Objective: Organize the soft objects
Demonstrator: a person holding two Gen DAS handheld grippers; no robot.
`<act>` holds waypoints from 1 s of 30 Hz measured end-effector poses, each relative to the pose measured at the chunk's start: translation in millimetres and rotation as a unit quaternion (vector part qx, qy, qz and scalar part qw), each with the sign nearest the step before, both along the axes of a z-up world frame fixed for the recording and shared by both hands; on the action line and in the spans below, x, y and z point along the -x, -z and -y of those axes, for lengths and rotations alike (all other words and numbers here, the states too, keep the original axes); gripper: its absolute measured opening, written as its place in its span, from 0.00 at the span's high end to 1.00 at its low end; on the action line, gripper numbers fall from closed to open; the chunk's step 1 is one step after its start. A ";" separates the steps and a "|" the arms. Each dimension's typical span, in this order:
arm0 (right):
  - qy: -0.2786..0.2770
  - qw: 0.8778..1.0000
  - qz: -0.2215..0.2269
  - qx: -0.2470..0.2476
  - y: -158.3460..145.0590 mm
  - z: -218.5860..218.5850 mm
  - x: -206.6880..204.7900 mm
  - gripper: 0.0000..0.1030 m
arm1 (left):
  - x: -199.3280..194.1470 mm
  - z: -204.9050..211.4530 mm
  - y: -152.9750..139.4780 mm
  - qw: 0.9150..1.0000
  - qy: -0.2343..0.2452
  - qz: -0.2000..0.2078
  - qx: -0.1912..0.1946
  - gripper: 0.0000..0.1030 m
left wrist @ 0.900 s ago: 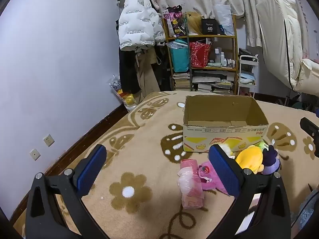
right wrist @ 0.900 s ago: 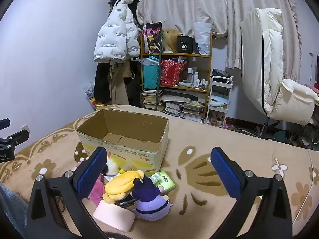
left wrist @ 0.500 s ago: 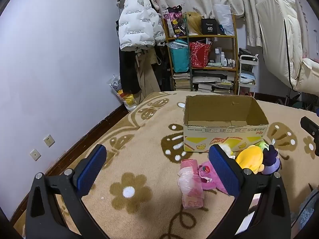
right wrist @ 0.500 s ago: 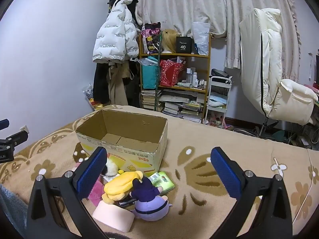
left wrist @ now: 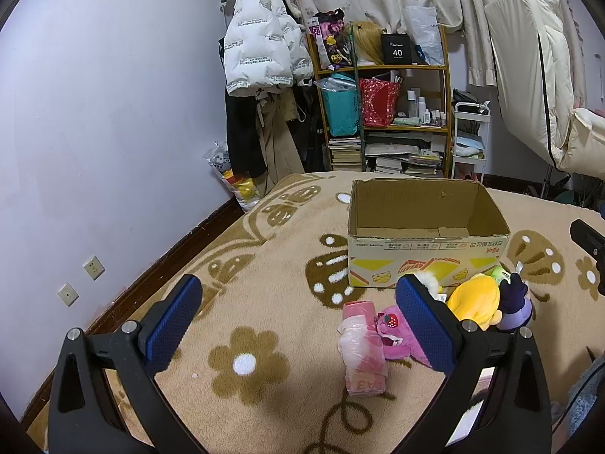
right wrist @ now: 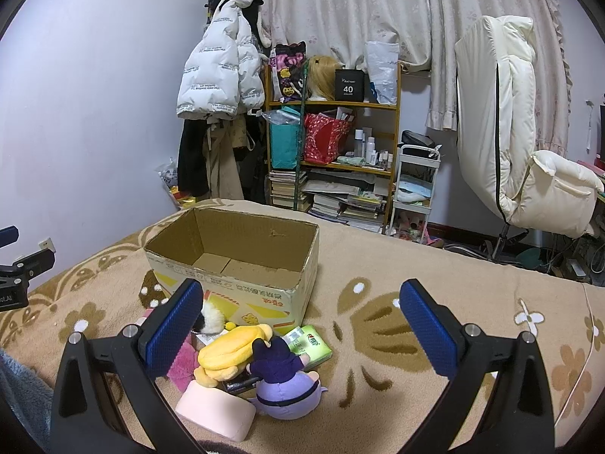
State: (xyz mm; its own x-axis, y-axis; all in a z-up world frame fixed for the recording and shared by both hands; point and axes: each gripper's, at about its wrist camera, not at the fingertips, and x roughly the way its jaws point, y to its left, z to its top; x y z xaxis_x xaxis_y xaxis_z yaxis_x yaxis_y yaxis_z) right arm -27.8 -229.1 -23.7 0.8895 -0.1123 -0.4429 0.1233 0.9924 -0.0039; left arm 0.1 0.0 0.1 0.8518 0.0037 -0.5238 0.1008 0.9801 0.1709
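An open cardboard box [left wrist: 423,244] [right wrist: 234,253] stands on a beige flower-patterned blanket [left wrist: 264,295], with only its bottom flaps showing inside. In front of it lie soft toys: a pink plush [left wrist: 393,336], a pink wrapped pack [left wrist: 363,352], a yellow plush [left wrist: 472,300] [right wrist: 234,348], a purple doll [right wrist: 283,382] [left wrist: 514,302], a green tissue pack [right wrist: 308,344] and a pale pink block [right wrist: 215,412]. My left gripper [left wrist: 298,321] hovers open, left of the pile. Above the blanket, my right gripper [right wrist: 302,325] is open, with the pile at its left finger. Neither holds anything.
A shelf [right wrist: 332,159] crammed with bags, bottles and books stands behind the bed, with coats [right wrist: 219,75] hanging to its left. A cream chair [right wrist: 522,159] is at the right. Bare blanket [right wrist: 435,265] stretches right of the box. The purple wall [left wrist: 94,132] runs along the left.
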 end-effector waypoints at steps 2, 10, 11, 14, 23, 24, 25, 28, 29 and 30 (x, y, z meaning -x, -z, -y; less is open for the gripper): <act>-0.001 1.000 0.000 0.000 0.2 0.0 -0.1 0.00 | 0.1 -0.2 -0.1 1.000 0.000 0.000 0.000 0.01; 0.000 1.000 -0.001 0.000 0.7 0.2 -0.4 0.00 | 0.0 0.1 0.0 1.000 0.000 0.000 -0.001 0.01; 0.000 1.000 -0.001 0.000 0.8 0.2 -0.4 0.00 | 0.0 0.2 0.0 1.000 -0.001 0.000 -0.001 0.01; 0.000 1.000 0.000 0.001 0.8 0.2 -0.5 0.00 | 0.1 0.3 0.0 1.000 -0.001 0.000 -0.001 0.01; 0.001 1.000 -0.001 0.001 0.8 0.2 -0.6 0.00 | 0.9 -2.0 -1.1 1.000 0.001 0.000 -0.002 0.01; 0.001 1.000 -0.001 0.001 0.8 0.3 -0.5 0.00 | 0.9 -1.4 -1.0 1.000 0.001 0.000 -0.002 0.01; 0.000 1.000 -0.001 0.001 0.8 0.2 -0.4 0.00 | 1.9 -2.3 -1.1 1.000 0.001 0.000 -0.002 0.01; 0.000 1.000 -0.001 0.001 0.8 0.2 -0.3 0.00 | 1.9 -2.2 -1.0 1.000 0.001 0.000 -0.002 0.01; -0.001 1.000 -0.001 0.001 0.8 0.2 -0.3 0.00 | 1.7 -2.0 -1.0 1.000 0.001 0.000 -0.002 0.01; 0.000 1.000 -0.001 0.001 0.8 0.3 -0.4 0.00 | 1.7 -2.0 -1.0 1.000 0.001 0.000 -0.002 0.01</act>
